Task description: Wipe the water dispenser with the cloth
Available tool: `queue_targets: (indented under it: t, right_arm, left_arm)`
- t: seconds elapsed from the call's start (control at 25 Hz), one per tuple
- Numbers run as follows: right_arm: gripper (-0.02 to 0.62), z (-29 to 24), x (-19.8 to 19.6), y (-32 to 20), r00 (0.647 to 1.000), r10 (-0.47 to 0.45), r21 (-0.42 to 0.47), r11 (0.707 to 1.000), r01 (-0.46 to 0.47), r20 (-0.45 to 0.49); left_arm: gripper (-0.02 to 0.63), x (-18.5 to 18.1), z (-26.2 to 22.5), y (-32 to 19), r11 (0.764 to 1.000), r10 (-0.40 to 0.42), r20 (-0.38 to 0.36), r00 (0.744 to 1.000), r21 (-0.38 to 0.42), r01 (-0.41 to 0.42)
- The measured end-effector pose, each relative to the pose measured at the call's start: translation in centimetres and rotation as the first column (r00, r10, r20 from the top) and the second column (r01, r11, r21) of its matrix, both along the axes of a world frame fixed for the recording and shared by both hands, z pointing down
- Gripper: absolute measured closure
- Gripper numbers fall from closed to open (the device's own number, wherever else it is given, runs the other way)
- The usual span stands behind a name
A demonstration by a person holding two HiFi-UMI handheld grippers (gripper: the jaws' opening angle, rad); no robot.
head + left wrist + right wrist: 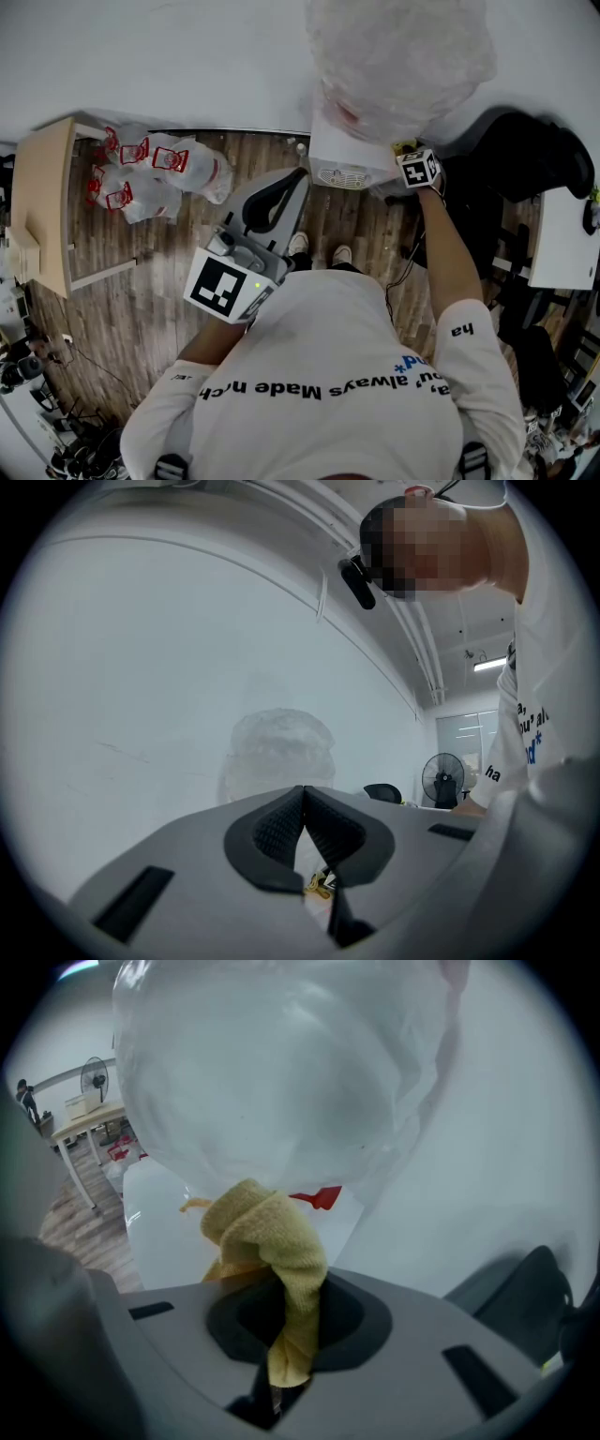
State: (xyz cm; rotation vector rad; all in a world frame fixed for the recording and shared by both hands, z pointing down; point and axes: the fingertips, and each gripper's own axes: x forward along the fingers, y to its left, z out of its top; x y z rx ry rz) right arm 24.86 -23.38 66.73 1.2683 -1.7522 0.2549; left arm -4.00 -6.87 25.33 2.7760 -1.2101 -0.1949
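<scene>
Head view showed the person facing the water dispenser (349, 150), whose inverted bottle (394, 56) was wrapped in clear plastic. The right gripper (409, 156) was at the dispenser's right side, just below the bottle. In the right gripper view its jaws were clamped on a yellow cloth (272, 1241), and the bunched end of the cloth rose in front of the bottle and the dispenser's white body. The left gripper (295, 180) was held in front of the dispenser, apart from it. In the left gripper view its jaws were closed together with nothing between them. Left of the dispenser, plastic bags (155, 169) with red print lay on the wooden floor (141, 309).
</scene>
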Motion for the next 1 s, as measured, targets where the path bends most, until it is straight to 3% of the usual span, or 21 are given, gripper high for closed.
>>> queue_targets:
  t: [1.0]
  right_arm:
    - [0.551, 0.6, -0.4, 4.2, 1.000, -0.002, 0.010, 1.000, 0.002, -0.005]
  left_arm:
    - [0.588, 0.0, -0.3, 1.6, 1.000, 0.009, -0.004, 1.000, 0.009, -0.009]
